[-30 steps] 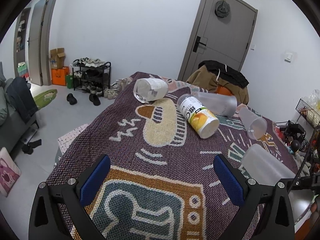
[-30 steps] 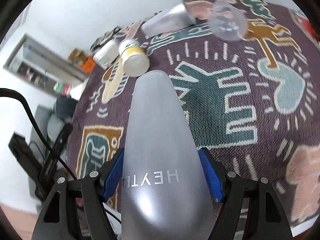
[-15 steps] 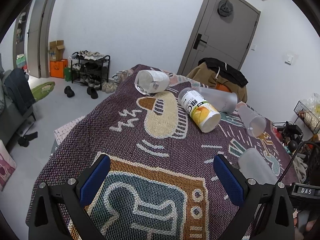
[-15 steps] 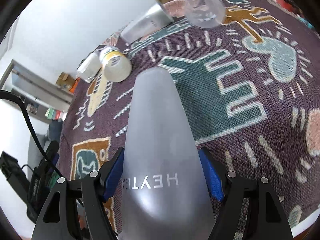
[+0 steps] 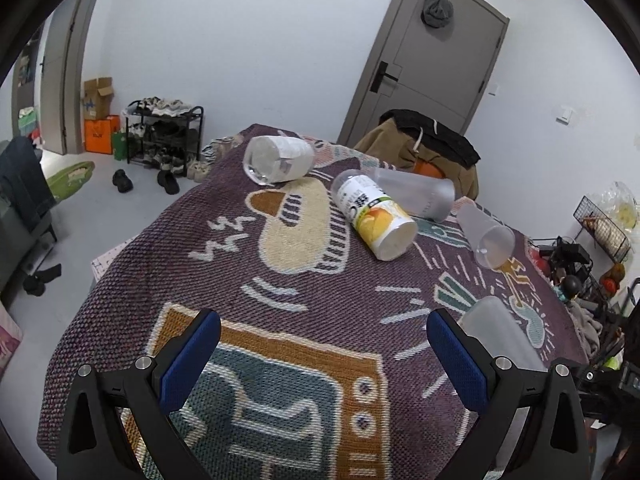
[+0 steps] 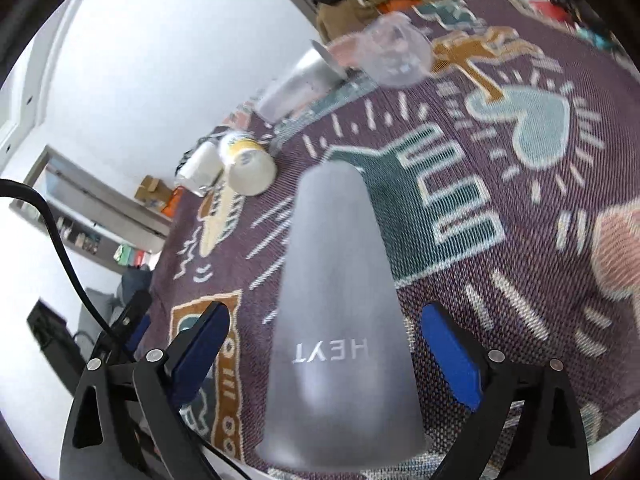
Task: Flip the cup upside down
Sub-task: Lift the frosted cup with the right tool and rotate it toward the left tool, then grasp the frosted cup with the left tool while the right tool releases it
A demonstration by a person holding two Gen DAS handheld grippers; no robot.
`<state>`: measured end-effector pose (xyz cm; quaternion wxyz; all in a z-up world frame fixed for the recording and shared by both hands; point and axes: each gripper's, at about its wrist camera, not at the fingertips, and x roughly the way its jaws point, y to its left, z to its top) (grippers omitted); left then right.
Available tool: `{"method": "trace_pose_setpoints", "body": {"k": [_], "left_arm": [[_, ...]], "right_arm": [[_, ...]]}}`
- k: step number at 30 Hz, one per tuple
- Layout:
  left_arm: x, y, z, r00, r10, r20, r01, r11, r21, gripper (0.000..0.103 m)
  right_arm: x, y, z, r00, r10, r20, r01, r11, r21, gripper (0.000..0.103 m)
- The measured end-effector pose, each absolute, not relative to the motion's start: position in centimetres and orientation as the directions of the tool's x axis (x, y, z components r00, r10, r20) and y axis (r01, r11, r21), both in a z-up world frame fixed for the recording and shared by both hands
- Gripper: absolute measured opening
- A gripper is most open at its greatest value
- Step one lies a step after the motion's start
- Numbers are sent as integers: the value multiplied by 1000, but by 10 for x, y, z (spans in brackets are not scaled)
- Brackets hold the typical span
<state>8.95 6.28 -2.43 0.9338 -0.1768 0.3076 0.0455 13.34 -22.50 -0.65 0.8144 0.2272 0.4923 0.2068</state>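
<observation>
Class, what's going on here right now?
A person holds two claws over a patterned blanket. The right claw is open around a frosted cup, pads clear of its sides; the cup seems to stand closed end up. The left claw is open and empty. A printed cup lies on its side beyond.
</observation>
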Motion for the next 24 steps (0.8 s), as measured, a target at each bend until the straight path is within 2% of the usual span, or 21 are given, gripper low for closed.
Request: {"method": "trace_pose_setpoints", "body": {"k": [10, 15, 24], "left_arm": [[110, 30, -7, 781, -125, -612, -75, 954, -291, 103], [123, 12, -1, 756, -183, -629, -13, 956, -294, 103], [153, -30, 7, 677, -270, -684, 95, 954, -283, 102]], "right_arm": [[98, -244, 19, 521, 520, -677, -209, 847, 489, 97], [87, -276, 20, 613, 443, -654, -149, 878, 455, 97], [89, -325, -5, 624, 419, -660, -66, 870, 489, 97]]}}
